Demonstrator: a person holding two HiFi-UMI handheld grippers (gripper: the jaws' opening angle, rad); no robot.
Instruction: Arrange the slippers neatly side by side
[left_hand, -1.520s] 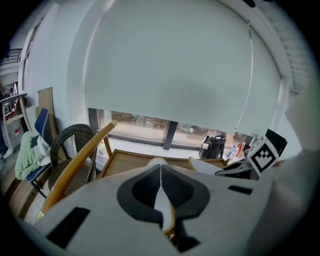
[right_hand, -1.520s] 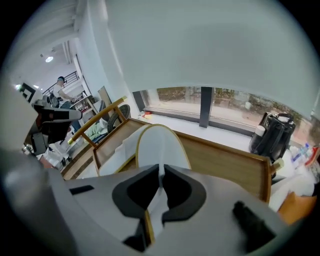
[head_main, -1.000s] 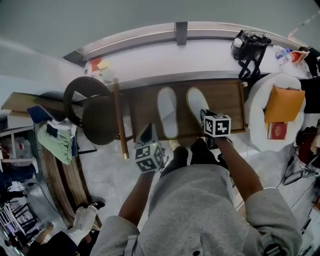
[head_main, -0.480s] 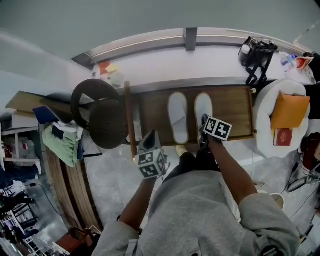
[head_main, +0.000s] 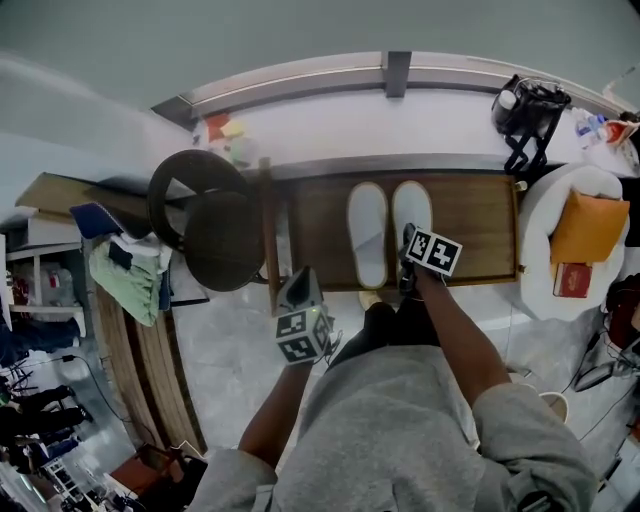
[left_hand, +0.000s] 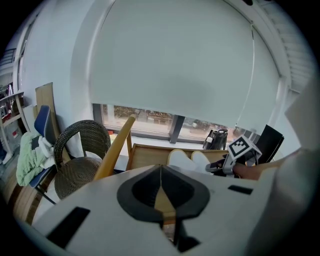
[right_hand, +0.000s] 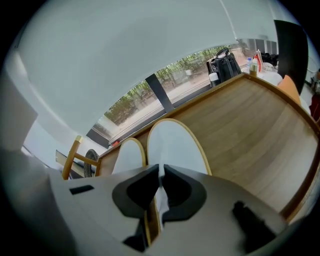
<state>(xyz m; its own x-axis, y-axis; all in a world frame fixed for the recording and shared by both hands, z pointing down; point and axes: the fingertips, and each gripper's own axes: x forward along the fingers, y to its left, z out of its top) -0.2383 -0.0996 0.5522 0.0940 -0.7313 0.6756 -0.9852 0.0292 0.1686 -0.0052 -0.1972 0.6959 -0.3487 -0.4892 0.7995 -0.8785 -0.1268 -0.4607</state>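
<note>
Two white slippers lie toes-away on a low wooden platform (head_main: 470, 215). The left slipper (head_main: 367, 232) and the right slipper (head_main: 411, 210) sit parallel and almost touching. My right gripper (head_main: 408, 240) is at the right slipper's heel. In the right gripper view that gripper (right_hand: 160, 172) is shut on the heel edge of the right slipper (right_hand: 175, 142), with the left slipper (right_hand: 127, 155) beside it. My left gripper (head_main: 298, 287) hangs over the floor in front of the platform's left end, and in its own view it (left_hand: 161, 170) is shut and holds nothing.
A dark wicker chair (head_main: 205, 225) stands left of the platform, against a wooden post (head_main: 268, 235). A round white table (head_main: 560, 290) with an orange envelope (head_main: 585, 225) is on the right. A black bag (head_main: 528, 105) sits on the window sill. The person's legs are at the platform's front edge.
The right gripper has swung the right slipper's heel leftward, so it now lies straight and close beside the left slipper. The left gripper has stayed in place.
</note>
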